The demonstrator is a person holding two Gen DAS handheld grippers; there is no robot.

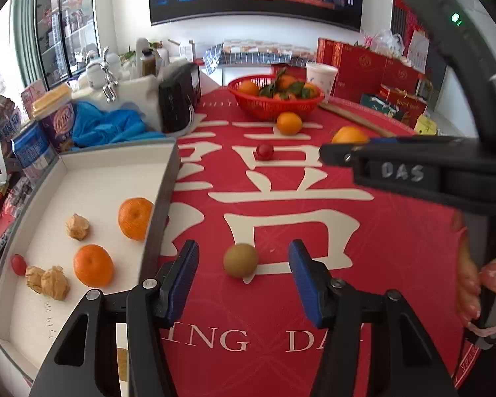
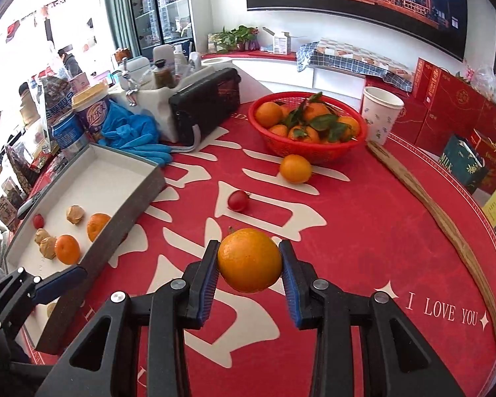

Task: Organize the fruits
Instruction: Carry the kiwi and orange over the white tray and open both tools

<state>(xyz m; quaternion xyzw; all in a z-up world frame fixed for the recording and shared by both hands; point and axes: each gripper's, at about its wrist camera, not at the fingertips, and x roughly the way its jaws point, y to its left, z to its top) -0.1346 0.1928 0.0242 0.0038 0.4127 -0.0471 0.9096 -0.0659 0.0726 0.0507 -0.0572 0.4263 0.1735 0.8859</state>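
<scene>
Right wrist view had the right gripper (image 2: 249,263) pinching an orange (image 2: 249,259) above the red tablecloth (image 2: 363,231). Left gripper (image 1: 243,276) was spread wide, nothing pinched, a small brownish fruit (image 1: 240,260) sitting between its fingers beside the tray (image 1: 162,198).

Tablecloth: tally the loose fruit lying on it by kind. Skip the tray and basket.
orange: 1
cherry tomato: 1
brown round fruit: 1
Total: 3
Not counted: the held orange in the right claw.
</scene>
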